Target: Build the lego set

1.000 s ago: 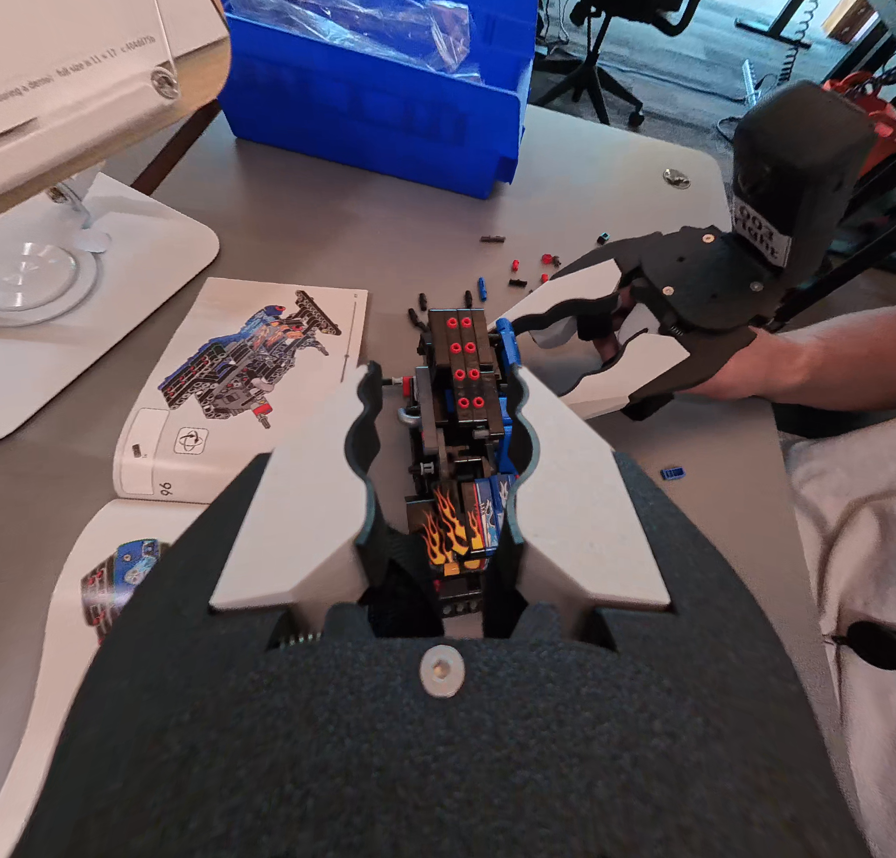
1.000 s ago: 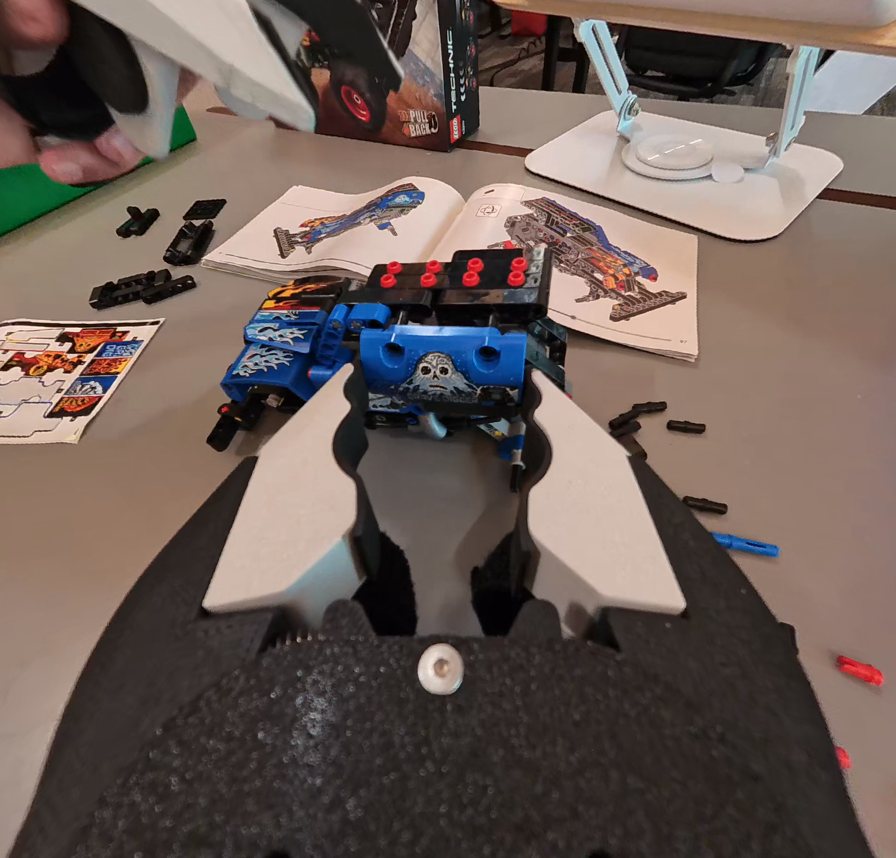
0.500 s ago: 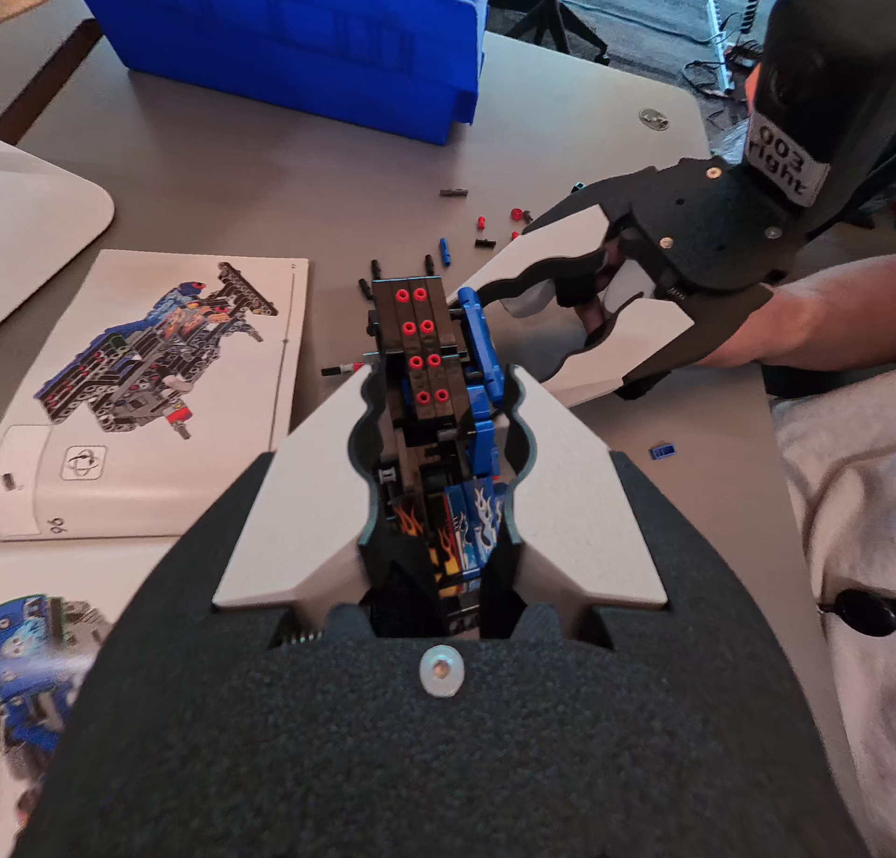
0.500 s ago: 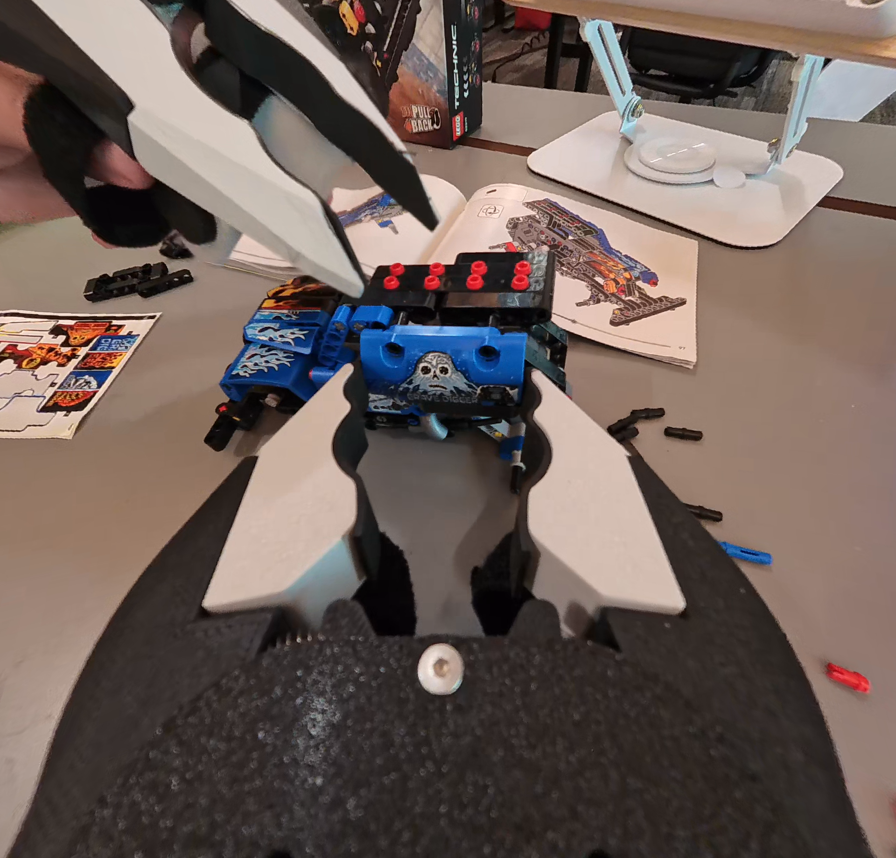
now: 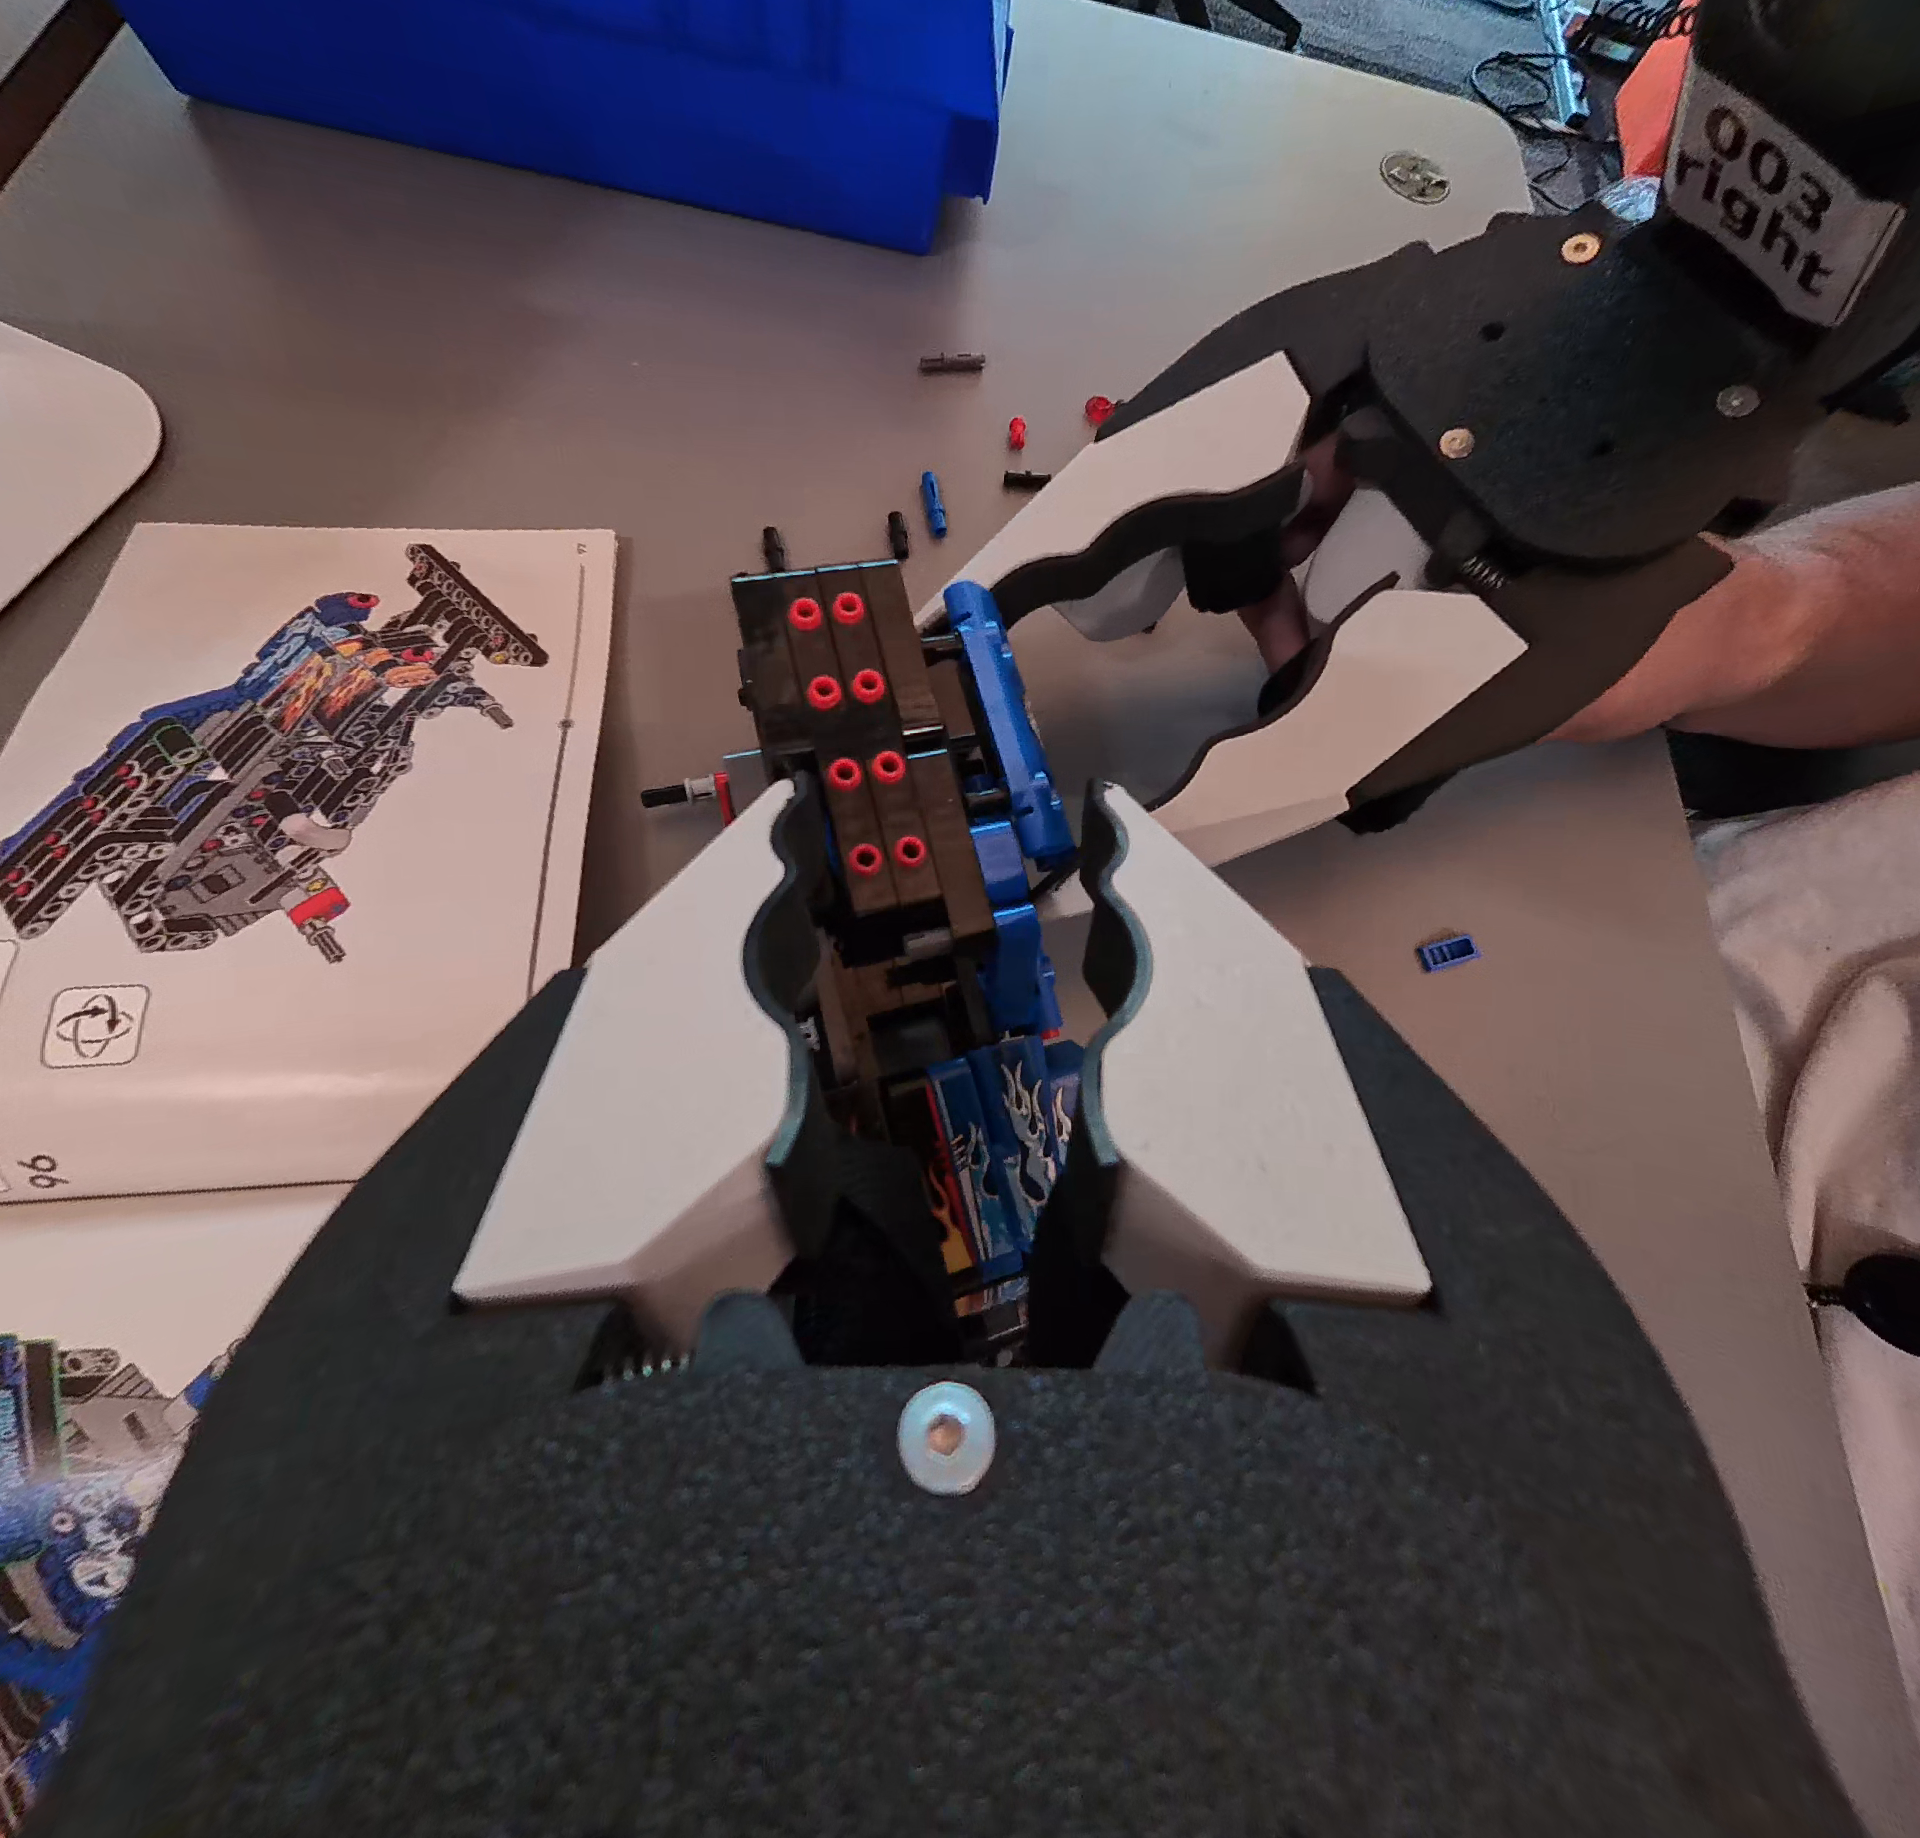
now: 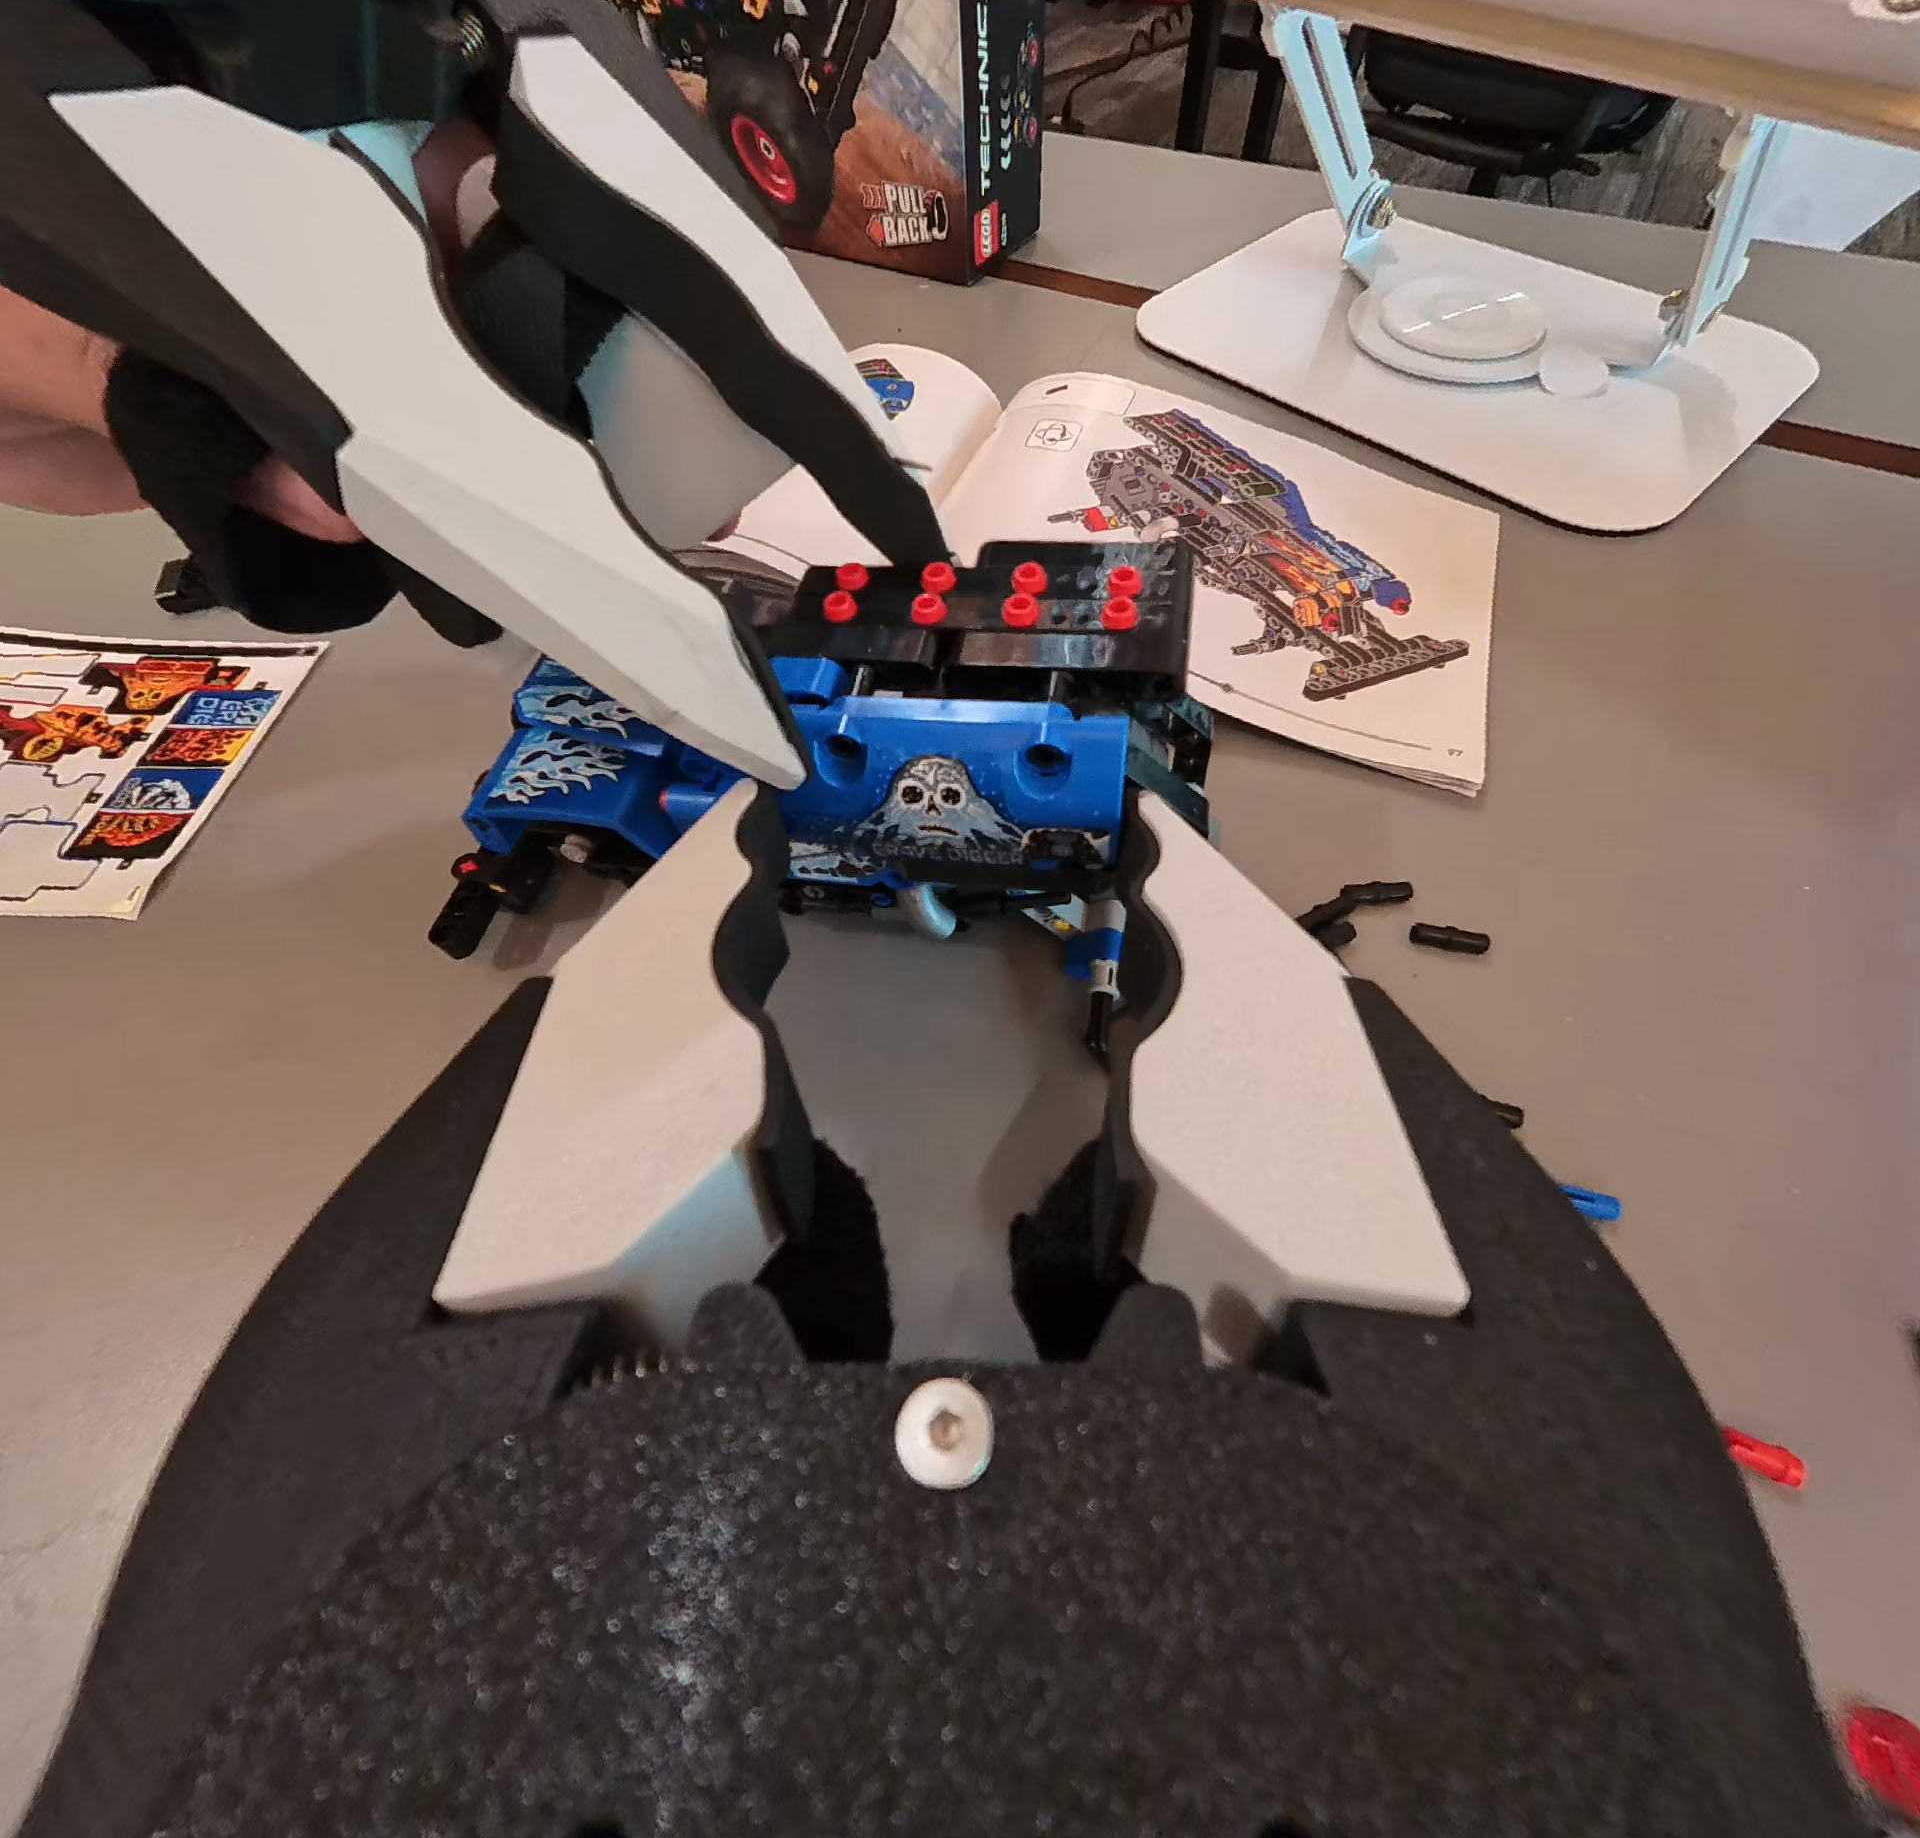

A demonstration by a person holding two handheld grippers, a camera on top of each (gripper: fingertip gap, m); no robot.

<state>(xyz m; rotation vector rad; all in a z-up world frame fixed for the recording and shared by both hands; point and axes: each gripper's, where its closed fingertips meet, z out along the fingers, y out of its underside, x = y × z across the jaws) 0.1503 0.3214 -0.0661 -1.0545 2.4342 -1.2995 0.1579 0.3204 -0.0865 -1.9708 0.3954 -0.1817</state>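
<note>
The left tongs (image 5: 940, 843) come down at a slant over the lego model (image 5: 894, 780), their two pale fingers standing apart on either side of the model's flame-stickered end; whether the pads actually press the model cannot be told from either view. In the right wrist view the same tongs (image 6: 862, 666) enter from the upper left, tips at the junction of the blue panel and the black top block, with a gloved hand (image 6: 229, 500) behind them. The right tongs (image 6: 940, 832) lie low and level along the desk (image 6: 1662, 957), fingers spread wide and empty, their tips just at the two lower corners of the model's blue side panel, which bears a skull sticker with lettering below it. In the left wrist view the right tongs (image 5: 1049, 708) reach in from the right, a bare forearm (image 5: 1787, 635) behind them, and carry a white label with printed writing on the black housing. The model sits on the desk between both tongs, black top studded with red pins. Beside it lies an open instruction booklet (image 5: 312, 853) with printed page numbers. A sticker sheet (image 6: 114, 749) lies to the left, a printed product box (image 6: 862, 95) stands beyond, and a blue bin (image 5: 582, 53) sits at the desk's far side. Loose black, blue and red pins (image 5: 935, 515) lie scattered near the model.
</note>
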